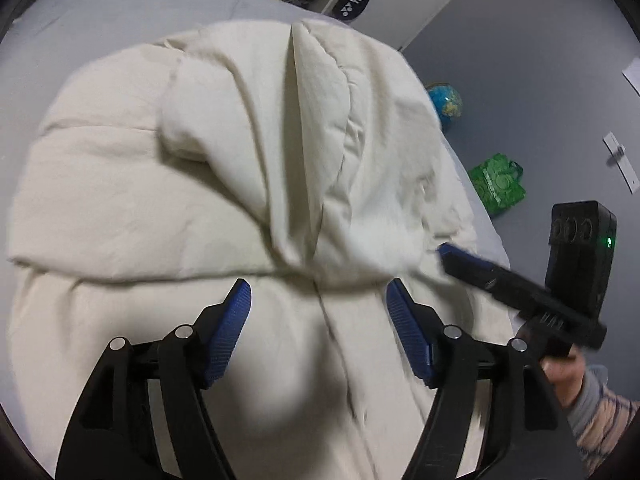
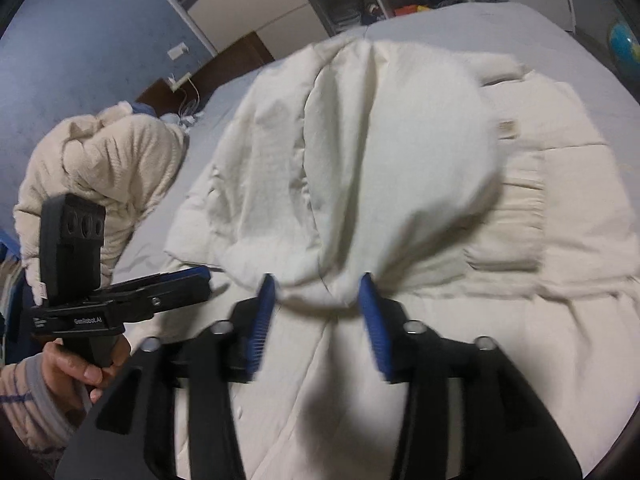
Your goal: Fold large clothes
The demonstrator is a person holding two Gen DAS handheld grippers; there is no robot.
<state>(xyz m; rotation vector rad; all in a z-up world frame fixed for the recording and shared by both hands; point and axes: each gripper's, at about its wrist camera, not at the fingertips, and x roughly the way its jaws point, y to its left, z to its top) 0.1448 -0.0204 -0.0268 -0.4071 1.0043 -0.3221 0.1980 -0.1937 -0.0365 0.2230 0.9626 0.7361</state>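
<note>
— What's nearest?

— My left jaws [image 1: 318,292] stand spread, nothing between them. My right jaws [image 2: 318,286] are parted too; the blurred hood edge hides whether the pads touch it.

— And beyond?

— The cream coat [image 1: 224,168] fills mid-frame on the grey bed [image 1: 100,12]. Upper left of the right view, a second cream heap [image 2: 100,160] lies partly hidden.

Dim, cool indoor light, soft shadows below, fisheye-bent edges, and perhaps slight motion blur throughout.
</note>
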